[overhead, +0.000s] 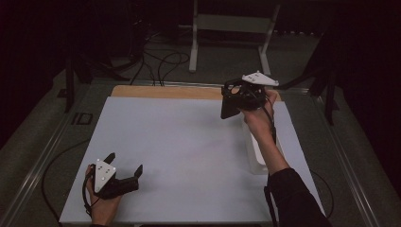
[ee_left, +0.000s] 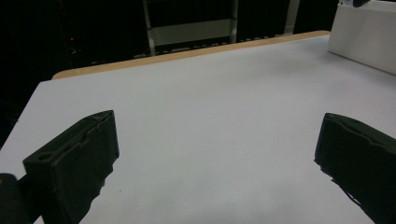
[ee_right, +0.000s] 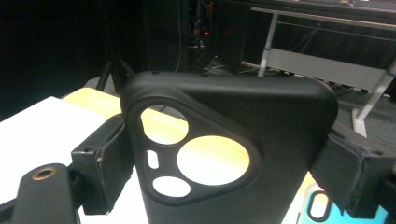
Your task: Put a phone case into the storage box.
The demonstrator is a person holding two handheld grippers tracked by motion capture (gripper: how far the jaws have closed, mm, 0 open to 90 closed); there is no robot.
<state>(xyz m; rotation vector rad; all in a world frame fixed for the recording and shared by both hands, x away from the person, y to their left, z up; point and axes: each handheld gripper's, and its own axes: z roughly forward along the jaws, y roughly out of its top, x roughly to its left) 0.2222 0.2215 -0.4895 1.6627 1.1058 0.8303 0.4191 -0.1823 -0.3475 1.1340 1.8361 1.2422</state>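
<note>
**Black phone case held aloft by the right gripper**

While the right gripper [overhead: 236, 101] clamps its jaws on the two long edges of a black phone case [ee_right: 229, 154], the case hangs in the air above the table's far right part. It looks light and flexible, with a triangular camera cutout; gripping the edges seems wise, since squeezing near the cutout could bend it. The left gripper [overhead: 124, 170] rests low at the near left of the white table [overhead: 189, 142], jaws spread wide and empty. A white box [ee_left: 362, 37] stands under the right forearm. Nothing blocks the middle.
</note>
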